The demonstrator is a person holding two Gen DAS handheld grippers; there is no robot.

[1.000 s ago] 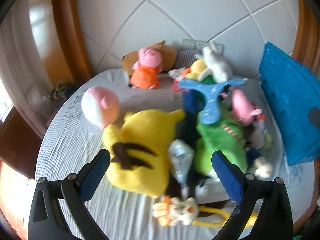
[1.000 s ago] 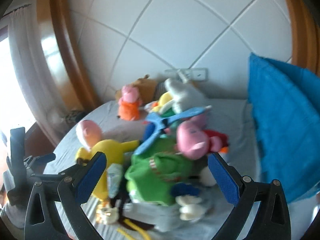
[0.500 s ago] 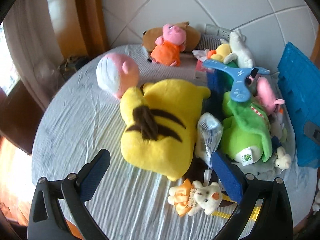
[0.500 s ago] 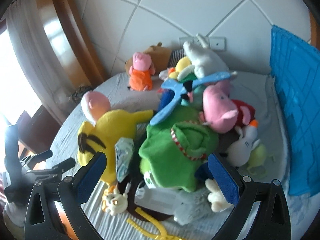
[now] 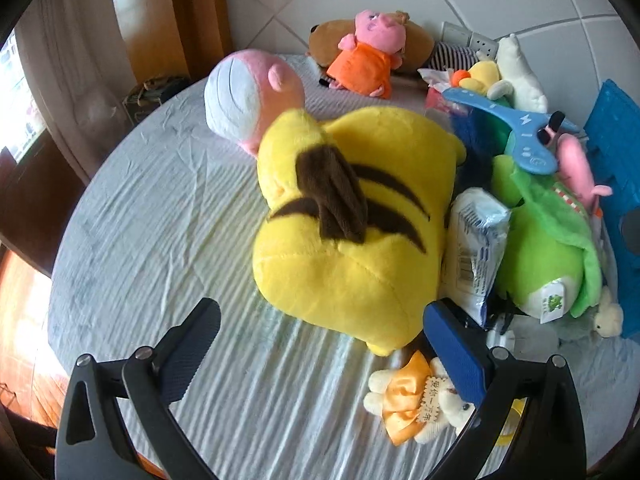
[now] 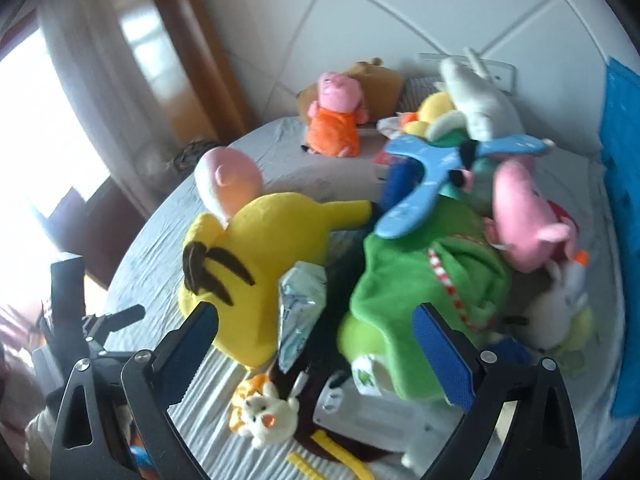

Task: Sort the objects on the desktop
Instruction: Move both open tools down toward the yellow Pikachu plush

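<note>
A big yellow plush with brown stripes (image 5: 352, 224) (image 6: 256, 264) lies in the middle of the round table. My left gripper (image 5: 320, 340) hangs open just in front of its near end, holding nothing. Right of the yellow plush stand a white tissue pack (image 5: 476, 248) (image 6: 300, 308), a green plush (image 5: 548, 256) (image 6: 424, 304), a blue hanger (image 5: 512, 128) (image 6: 436, 172) and a pink pig plush (image 6: 524, 216). My right gripper (image 6: 316, 352) is open above the tissue pack and the green plush. A small white bear in orange (image 5: 416, 400) (image 6: 264, 408) lies near the front edge.
A pink-and-white ball plush (image 5: 248, 96), a pig plush in orange (image 5: 364, 60) and a brown plush (image 5: 416, 40) sit at the back by the tiled wall. A blue crate (image 5: 616, 184) (image 6: 620, 208) stands at the right. The grey tablecloth (image 5: 160, 240) covers the table's left part.
My left gripper has come down and forward, so the yellow plush fills more of its view. My right gripper has dropped closer to the green plush and tissue pack. Both stay open.
</note>
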